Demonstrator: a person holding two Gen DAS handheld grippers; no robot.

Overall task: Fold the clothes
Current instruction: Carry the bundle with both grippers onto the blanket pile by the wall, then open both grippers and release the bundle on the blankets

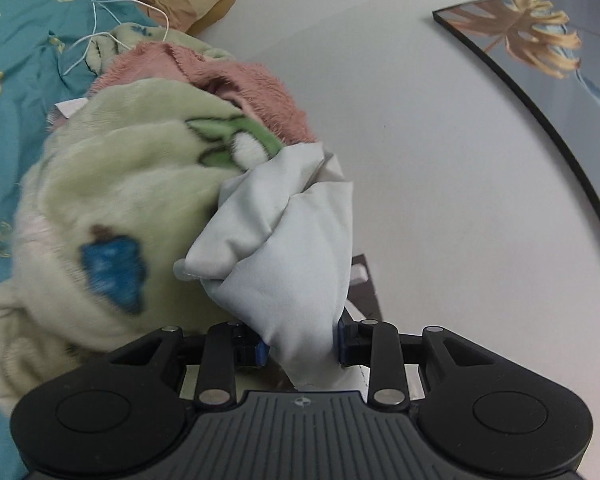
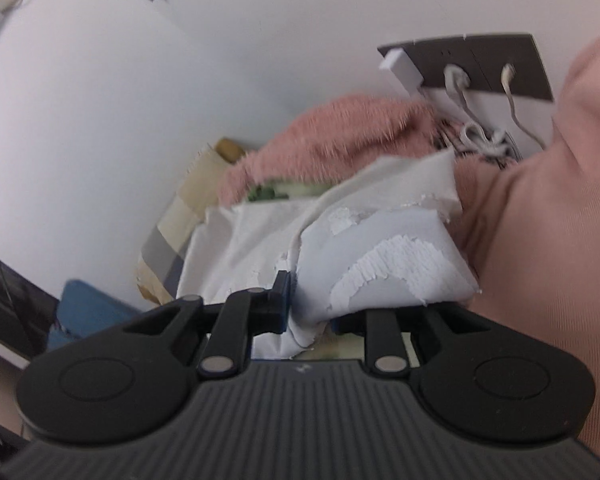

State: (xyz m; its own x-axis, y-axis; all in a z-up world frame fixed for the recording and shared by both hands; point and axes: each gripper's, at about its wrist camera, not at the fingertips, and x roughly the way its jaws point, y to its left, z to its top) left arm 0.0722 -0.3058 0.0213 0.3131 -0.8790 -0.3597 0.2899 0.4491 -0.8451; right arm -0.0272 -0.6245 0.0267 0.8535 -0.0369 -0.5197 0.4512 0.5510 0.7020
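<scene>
Cloth fills both views. The left gripper has its blue-padded fingers pinching a bunched fold of a pale grey-white garment, which rises from the fingers in a twisted bundle. Just left of it, and touching it, lies a cream fleece blanket with green and blue prints, its pink plush underside showing at the far edge. Farther left is a teal sheet with yellow motifs, a thin white cable trailing over it. At far right a framed picture of golden leaves hangs on the white wall.

The right gripper likewise has its fingers closed on the same pale garment, here showing a cracked, flaking white print. Pink plush lies beyond it, a dark outlet panel with plugged white cords on the far wall, and pink fabric fills the right edge.
</scene>
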